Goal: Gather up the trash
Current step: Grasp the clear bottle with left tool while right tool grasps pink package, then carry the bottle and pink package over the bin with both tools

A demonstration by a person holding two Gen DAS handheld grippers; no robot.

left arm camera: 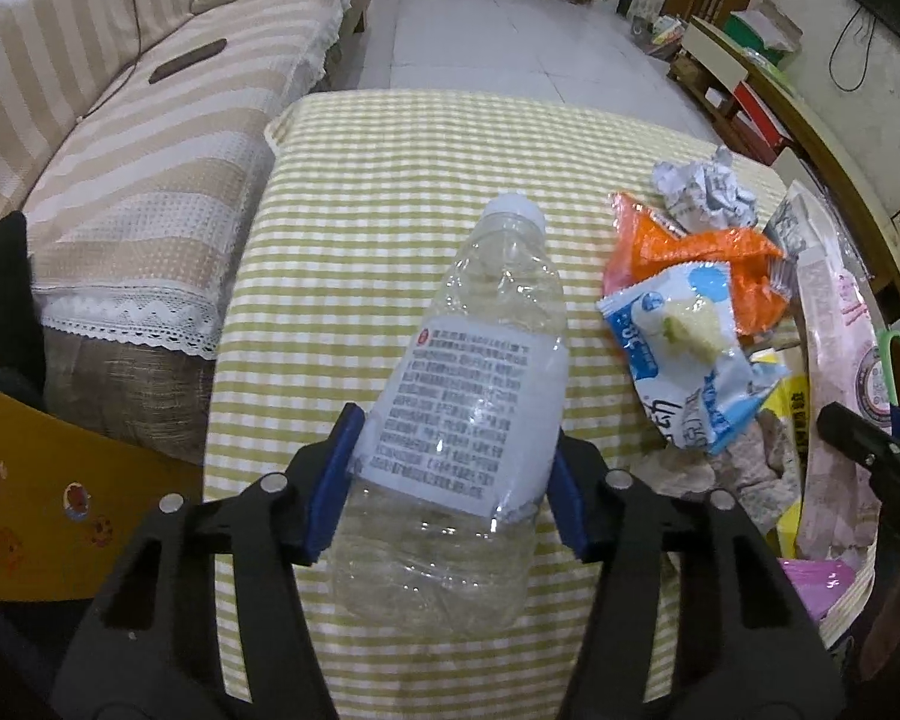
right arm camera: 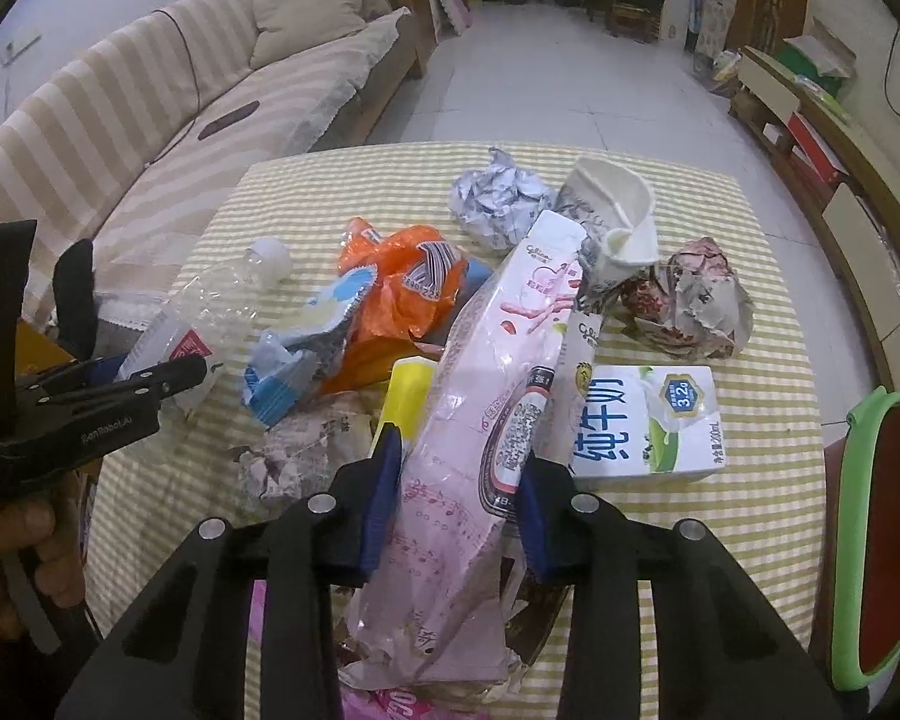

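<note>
Litter colours on a yellow-green and white checked tablecloth [left arm camera: 402,192]

Clear plastic bottle [left arm camera: 480,372] with white cap and white label of dark print; orange wrapper [right arm camera: 402,294]; blue-and-white wrapper [left arm camera: 672,336]; pale pink snack bag [right arm camera: 486,396]; white milk carton [right arm camera: 648,420] with green lettering; beige-and-white striped sofa [left arm camera: 120,138].

Milk carton [right arm camera: 651,420]: large green Chinese characters "纯牛奶"; blue badge reads "3.2g"; small print "200mL" at the lower corner.

Orange wrapper [right arm camera: 402,294]: barcode patch, digits partly legible, "228".

Left gripper [right arm camera: 168,381], side of the black arm: white lettering, reads roughly "GenRobot.AI".

Clear plastic bottle [left arm camera: 468,396]: white label carries a dense block of Chinese print, too small to read.

Pink snack bag [right arm camera: 480,396]: round printed panel and a small brand mark near the top, both illegible.
</note>
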